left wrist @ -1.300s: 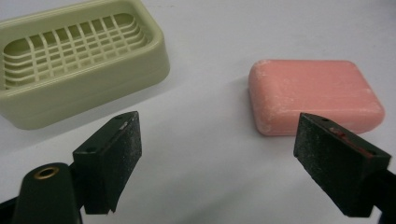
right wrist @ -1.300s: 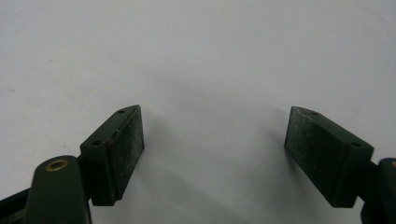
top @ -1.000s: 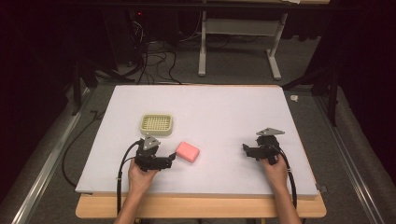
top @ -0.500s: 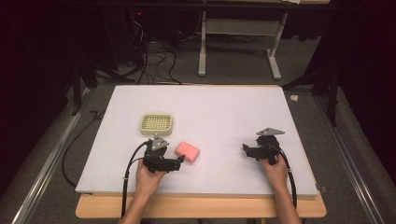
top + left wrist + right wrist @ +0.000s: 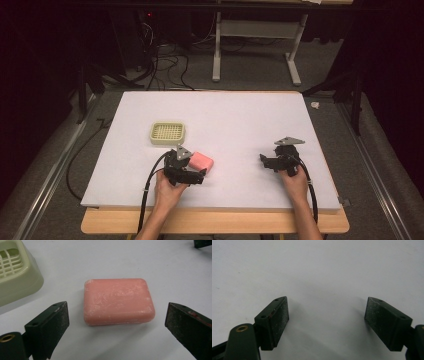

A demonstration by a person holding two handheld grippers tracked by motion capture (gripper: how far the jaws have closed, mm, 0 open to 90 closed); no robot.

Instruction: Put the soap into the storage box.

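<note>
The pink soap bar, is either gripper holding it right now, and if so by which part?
Nothing is held. The left gripper is open, its jaws either side of the pink soap bar without touching it. The right gripper is open over bare table.

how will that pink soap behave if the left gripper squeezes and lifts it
The soap looks like a solid, flat bar, so it should stay stiff and not roll. Its rounded edges and smooth faces may slip between the left gripper jaws. The chalky surface looks dry, which should help.
</note>
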